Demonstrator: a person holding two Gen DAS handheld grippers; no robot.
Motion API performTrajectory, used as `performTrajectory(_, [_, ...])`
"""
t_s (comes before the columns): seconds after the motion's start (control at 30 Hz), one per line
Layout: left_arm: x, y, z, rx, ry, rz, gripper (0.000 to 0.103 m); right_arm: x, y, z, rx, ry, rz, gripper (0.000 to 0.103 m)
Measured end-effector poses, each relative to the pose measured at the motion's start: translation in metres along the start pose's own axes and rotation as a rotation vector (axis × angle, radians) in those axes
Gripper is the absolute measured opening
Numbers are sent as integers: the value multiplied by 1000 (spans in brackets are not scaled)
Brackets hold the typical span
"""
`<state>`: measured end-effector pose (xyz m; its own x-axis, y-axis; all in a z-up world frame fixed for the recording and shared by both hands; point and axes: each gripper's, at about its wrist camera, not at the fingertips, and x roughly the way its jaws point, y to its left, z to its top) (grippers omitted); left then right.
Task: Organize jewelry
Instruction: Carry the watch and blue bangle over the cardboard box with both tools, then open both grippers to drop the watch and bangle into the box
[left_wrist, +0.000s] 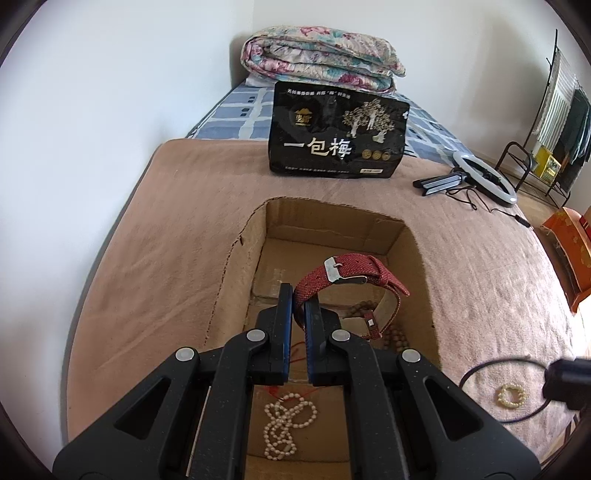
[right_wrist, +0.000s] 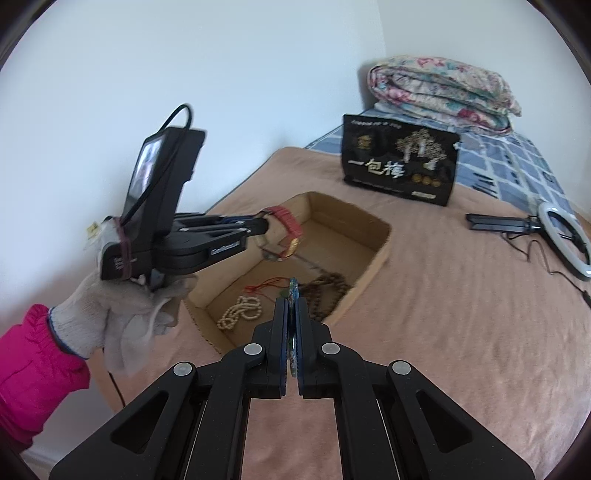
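Observation:
My left gripper (left_wrist: 298, 295) is shut on the strap of a red watch (left_wrist: 347, 275) and holds it above an open cardboard box (left_wrist: 417, 258) on the bed. In the right wrist view the left gripper (right_wrist: 264, 223) holds the watch (right_wrist: 288, 229) over the box (right_wrist: 373, 258). The box holds a pearl necklace (left_wrist: 284, 424), a brown bead string (right_wrist: 328, 291) and a red cord (right_wrist: 266, 285). My right gripper (right_wrist: 293, 302) is shut on a thin blue-green bangle (right_wrist: 293, 291), near the box's front edge. A small pearl bracelet (left_wrist: 511, 395) lies on the blanket right of the box.
A black snack bag (left_wrist: 338, 136) stands behind the box, a folded floral quilt (left_wrist: 321, 55) beyond it. A ring light with tripod (left_wrist: 480, 177) and cable lies at the right. An orange box (left_wrist: 569, 243) sits past the bed's right edge. A wall runs along the left.

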<state>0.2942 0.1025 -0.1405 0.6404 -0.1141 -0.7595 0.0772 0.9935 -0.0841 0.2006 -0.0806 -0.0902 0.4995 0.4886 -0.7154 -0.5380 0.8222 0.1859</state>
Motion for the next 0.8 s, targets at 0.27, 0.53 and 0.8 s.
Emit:
performTrajectory(0.27, [10, 4, 1, -15, 20, -6, 4, 22, 17, 2, -15, 35, 33, 2])
performTrajectory(0.53, [13, 2, 2, -23, 32, -14, 4, 33, 25, 1, -29, 59, 56, 2])
performTrajectory(0.8, [10, 0, 3, -19, 18, -24, 48, 40, 30, -1, -50, 87, 40, 47])
